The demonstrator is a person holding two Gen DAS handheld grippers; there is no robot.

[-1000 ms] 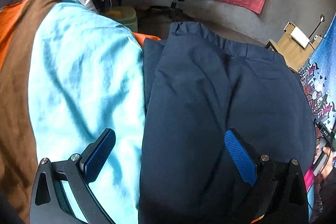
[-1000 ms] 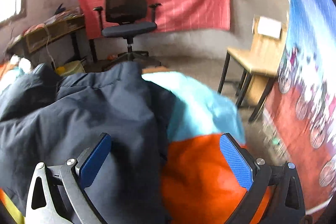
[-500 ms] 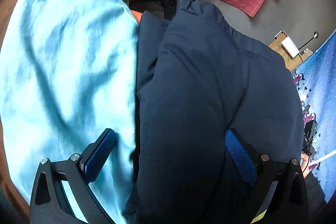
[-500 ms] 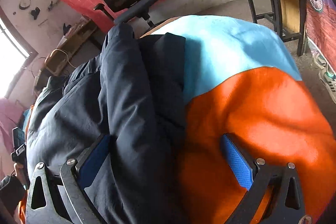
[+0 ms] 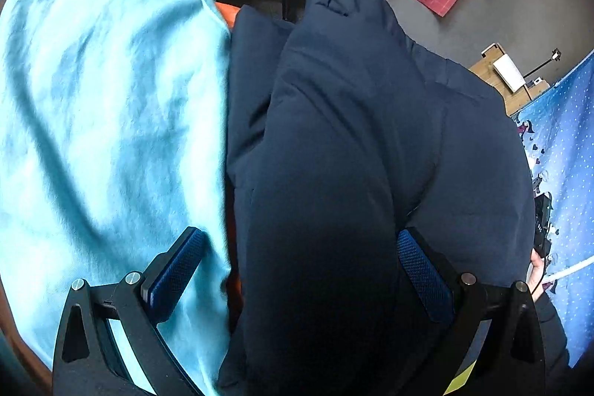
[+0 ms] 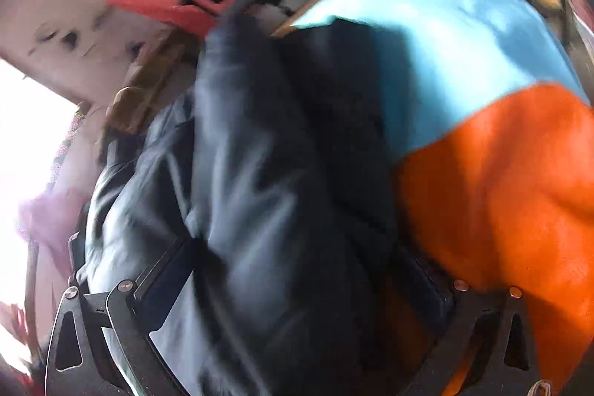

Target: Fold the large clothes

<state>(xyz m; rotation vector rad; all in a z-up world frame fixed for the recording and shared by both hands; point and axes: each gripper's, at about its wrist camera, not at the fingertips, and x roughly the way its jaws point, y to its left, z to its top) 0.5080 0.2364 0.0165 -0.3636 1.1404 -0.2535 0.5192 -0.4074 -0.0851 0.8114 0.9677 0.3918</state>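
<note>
Hovering both wide-open grippers, left (image 5: pixel 297 270) and right (image 6: pixel 293 277), I am judging the navy garment (image 5: pixel 352 154) only partly folded, still bunched.

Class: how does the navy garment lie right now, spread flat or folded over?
Folded over. In the left wrist view the navy garment shows a raised layer lying lengthwise over a lower one, beside the light blue cloth. How neat it is, cannot tell.

Right view motion-blurred, window glare at left, fisheye-dark corners
</note>
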